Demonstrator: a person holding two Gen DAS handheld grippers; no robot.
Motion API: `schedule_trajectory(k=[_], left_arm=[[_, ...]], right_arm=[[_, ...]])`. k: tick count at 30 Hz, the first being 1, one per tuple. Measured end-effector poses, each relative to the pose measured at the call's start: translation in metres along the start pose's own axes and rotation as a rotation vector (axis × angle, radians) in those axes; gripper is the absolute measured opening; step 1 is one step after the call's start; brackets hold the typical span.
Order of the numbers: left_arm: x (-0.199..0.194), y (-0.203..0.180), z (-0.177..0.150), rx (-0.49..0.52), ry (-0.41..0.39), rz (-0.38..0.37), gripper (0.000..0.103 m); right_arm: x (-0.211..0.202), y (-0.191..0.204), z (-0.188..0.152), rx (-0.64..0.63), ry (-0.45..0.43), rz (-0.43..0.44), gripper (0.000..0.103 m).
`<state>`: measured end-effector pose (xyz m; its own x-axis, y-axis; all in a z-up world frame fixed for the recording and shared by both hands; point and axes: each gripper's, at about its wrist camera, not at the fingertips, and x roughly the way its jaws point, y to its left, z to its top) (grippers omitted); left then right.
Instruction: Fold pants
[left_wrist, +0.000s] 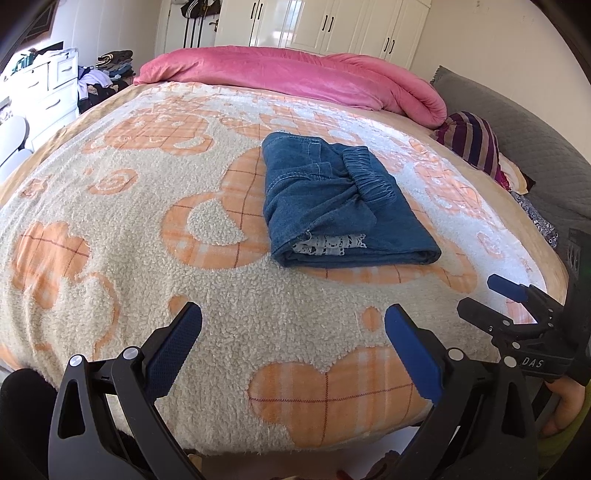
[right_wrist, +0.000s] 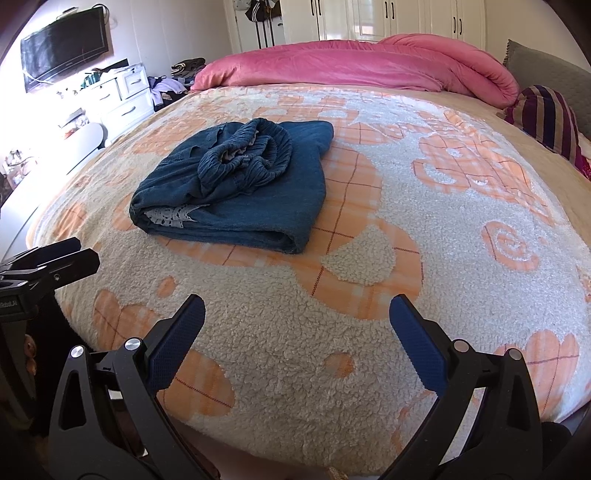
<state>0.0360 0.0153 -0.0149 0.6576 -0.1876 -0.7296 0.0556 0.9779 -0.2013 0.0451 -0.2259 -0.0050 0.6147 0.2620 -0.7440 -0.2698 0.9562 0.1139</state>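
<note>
Blue denim pants (left_wrist: 340, 201) lie folded into a compact bundle on the cream and orange fleece blanket (left_wrist: 147, 229), with the elastic waistband on top and white lace trim showing at the near fold. They also show in the right wrist view (right_wrist: 236, 188). My left gripper (left_wrist: 293, 332) is open and empty, held over the blanket short of the pants. My right gripper (right_wrist: 297, 325) is open and empty, near the bed's front edge; it also appears at the right of the left wrist view (left_wrist: 491, 295).
A rolled pink duvet (left_wrist: 295, 77) lies across the far side of the bed. A striped cloth (left_wrist: 476, 140) and grey headboard (left_wrist: 517, 122) are at the right. White drawers (left_wrist: 48, 92), a clothes pile (left_wrist: 107, 74) and a wall TV (right_wrist: 64, 48) stand at the left.
</note>
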Motion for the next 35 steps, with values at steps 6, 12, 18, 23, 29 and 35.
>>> schedule_trajectory(k=[6,12,18,23,29,35], left_arm=[[-0.001,0.000,0.001,0.005,0.003,0.012,0.099],[-0.004,0.001,0.004,0.008,-0.001,-0.005,0.099],[-0.002,0.006,0.011,-0.007,-0.001,0.073,0.099],[-0.005,0.025,0.031,-0.043,-0.041,0.180,0.099],[0.019,0.103,0.085,-0.134,0.001,0.244,0.099],[0.057,0.203,0.131,-0.213,0.024,0.443,0.099]], right_arm=[[0.000,0.001,0.000,0.004,0.004,-0.004,0.094],[0.001,0.001,-0.001,0.012,0.008,-0.007,0.095],[0.002,-0.006,0.001,0.032,0.008,-0.010,0.094],[-0.001,-0.040,0.011,0.079,-0.004,-0.052,0.094],[0.003,-0.152,0.045,0.171,-0.014,-0.289,0.094],[0.017,-0.309,0.069,0.381,0.041,-0.601,0.094]])
